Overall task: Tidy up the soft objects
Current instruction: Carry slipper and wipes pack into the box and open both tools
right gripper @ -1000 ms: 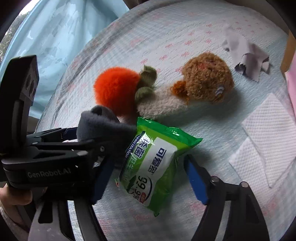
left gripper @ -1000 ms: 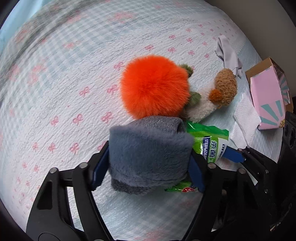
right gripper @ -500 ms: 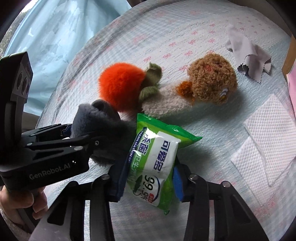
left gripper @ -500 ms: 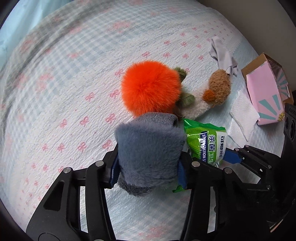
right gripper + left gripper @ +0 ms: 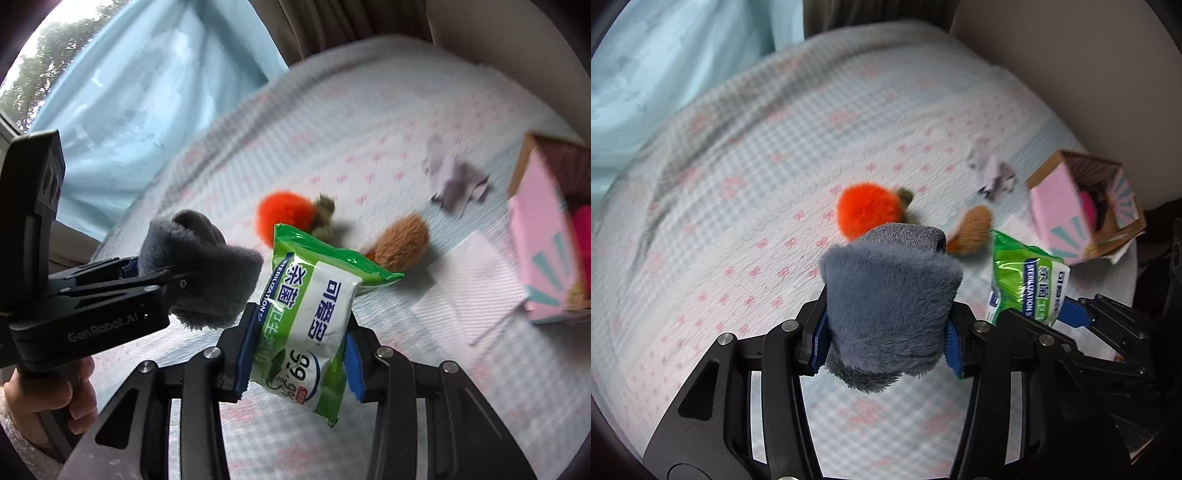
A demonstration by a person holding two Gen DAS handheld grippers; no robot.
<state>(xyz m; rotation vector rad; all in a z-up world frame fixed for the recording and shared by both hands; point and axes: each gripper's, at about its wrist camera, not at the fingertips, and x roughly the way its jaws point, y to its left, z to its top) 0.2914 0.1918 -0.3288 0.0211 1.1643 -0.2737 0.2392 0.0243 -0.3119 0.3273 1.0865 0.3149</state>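
Grey and fuzzy, the soft plush cloth sits squeezed tight in the left gripper, up off the checked bedspread. The open pink cardboard box lies ahead and to its right. From the right wrist, the right gripper pinches the green pack of wet wipes, standing tall. The box is on this side, so I think the right gripper is nearer.
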